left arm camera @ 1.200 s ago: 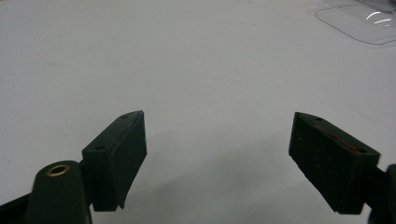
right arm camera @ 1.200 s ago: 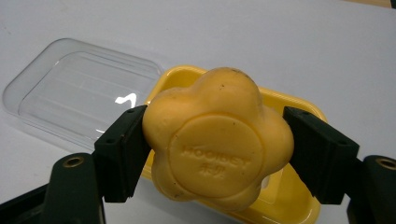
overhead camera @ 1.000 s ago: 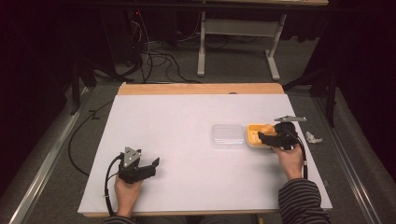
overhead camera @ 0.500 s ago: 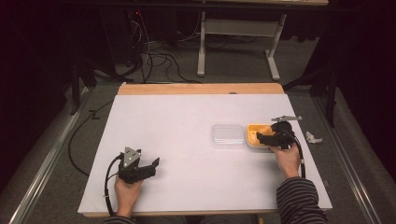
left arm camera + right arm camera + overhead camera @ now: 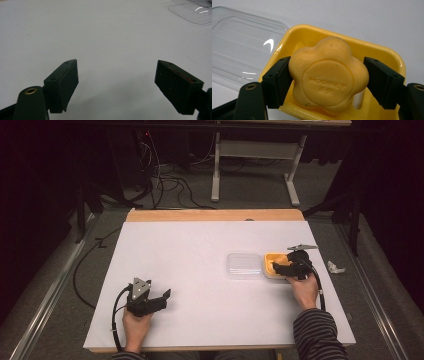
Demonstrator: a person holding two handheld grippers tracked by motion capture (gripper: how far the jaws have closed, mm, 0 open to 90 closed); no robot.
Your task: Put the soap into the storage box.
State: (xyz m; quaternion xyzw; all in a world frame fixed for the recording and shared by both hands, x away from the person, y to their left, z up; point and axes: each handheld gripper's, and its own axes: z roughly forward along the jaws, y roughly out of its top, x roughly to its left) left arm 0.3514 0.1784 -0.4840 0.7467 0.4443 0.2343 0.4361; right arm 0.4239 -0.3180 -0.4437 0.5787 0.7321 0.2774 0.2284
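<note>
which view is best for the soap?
The right gripper view: the flower-shaped yellow soap sits close up between the tongs' pads, over the yellow dish, with its embossed lettering visible. In the high view the right tongs cover it, so just the dish shows. The left gripper view looks across bare table.

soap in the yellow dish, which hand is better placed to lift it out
Right. The right tool already has its jaws closed on the flower-shaped soap over the yellow dish. The left tool sits open, far across the table.
</note>
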